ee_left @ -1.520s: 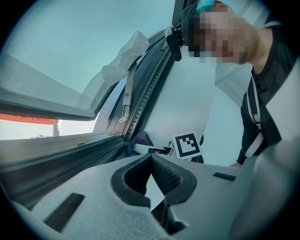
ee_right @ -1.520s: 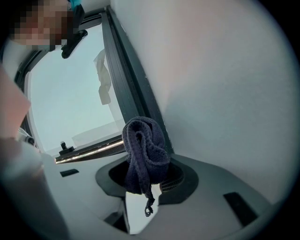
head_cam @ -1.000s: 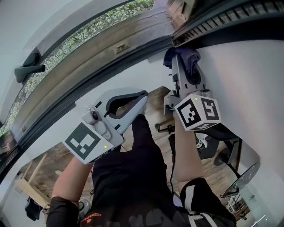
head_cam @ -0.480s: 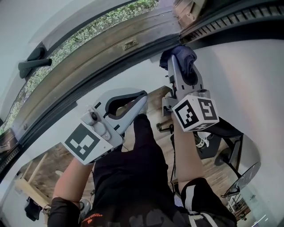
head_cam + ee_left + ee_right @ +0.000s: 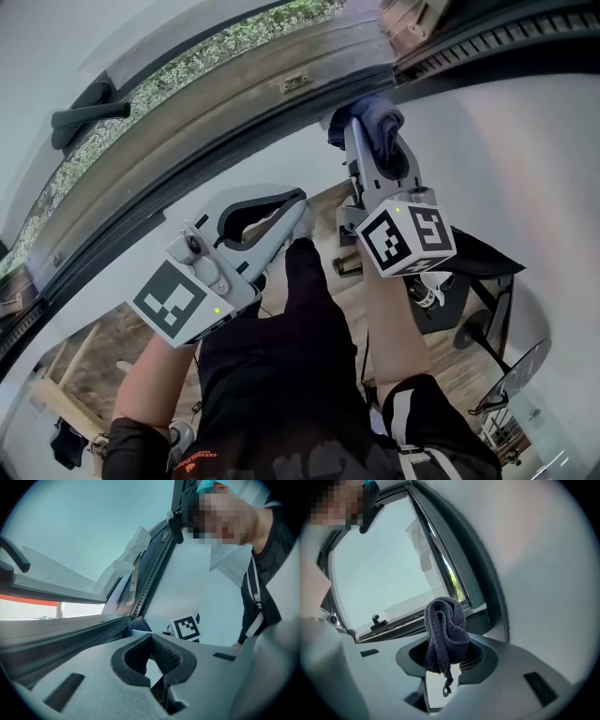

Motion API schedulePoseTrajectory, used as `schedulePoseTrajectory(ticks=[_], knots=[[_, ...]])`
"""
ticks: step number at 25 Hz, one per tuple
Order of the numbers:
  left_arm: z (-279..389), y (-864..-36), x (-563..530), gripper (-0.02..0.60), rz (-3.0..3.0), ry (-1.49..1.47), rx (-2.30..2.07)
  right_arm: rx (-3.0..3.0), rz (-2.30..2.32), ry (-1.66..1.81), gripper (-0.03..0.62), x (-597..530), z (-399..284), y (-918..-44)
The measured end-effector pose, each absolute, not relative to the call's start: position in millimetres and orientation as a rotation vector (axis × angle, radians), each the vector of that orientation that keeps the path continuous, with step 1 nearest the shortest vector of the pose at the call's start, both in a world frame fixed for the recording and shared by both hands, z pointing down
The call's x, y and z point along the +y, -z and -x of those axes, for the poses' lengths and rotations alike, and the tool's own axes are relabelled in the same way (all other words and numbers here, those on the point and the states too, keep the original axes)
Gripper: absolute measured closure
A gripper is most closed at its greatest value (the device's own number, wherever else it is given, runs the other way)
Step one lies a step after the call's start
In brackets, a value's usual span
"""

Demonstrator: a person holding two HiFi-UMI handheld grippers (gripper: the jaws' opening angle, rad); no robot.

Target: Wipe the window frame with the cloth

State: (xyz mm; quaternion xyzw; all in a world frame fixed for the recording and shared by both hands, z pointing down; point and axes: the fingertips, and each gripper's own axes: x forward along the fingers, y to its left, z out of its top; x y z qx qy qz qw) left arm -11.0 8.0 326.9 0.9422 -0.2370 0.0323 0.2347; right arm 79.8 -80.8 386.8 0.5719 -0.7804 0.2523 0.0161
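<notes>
My right gripper [image 5: 367,141] was clamped on the bunched dark cloth [image 5: 380,117], which sat up at the window frame [image 5: 262,122]. My left gripper [image 5: 298,211] (jaw tips together, nothing between them) hung below the frame.

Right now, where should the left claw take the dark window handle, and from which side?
Probably mid-bar: the window handle is a straight, slim lever with its free end toward the cloth. Come from the room side with the jaws across its thin width. The left claw is shut, so open it first.
</notes>
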Motion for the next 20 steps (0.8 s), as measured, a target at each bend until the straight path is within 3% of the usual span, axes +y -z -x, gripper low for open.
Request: schedulePoseTrajectory(ticks=[20], knots=[[52.7,-320.0,29.8,0.561,-2.570,-0.084,-0.694,-2.453,-1.689,-0.795,0.476,-55.5,-25.4,-386.7]])
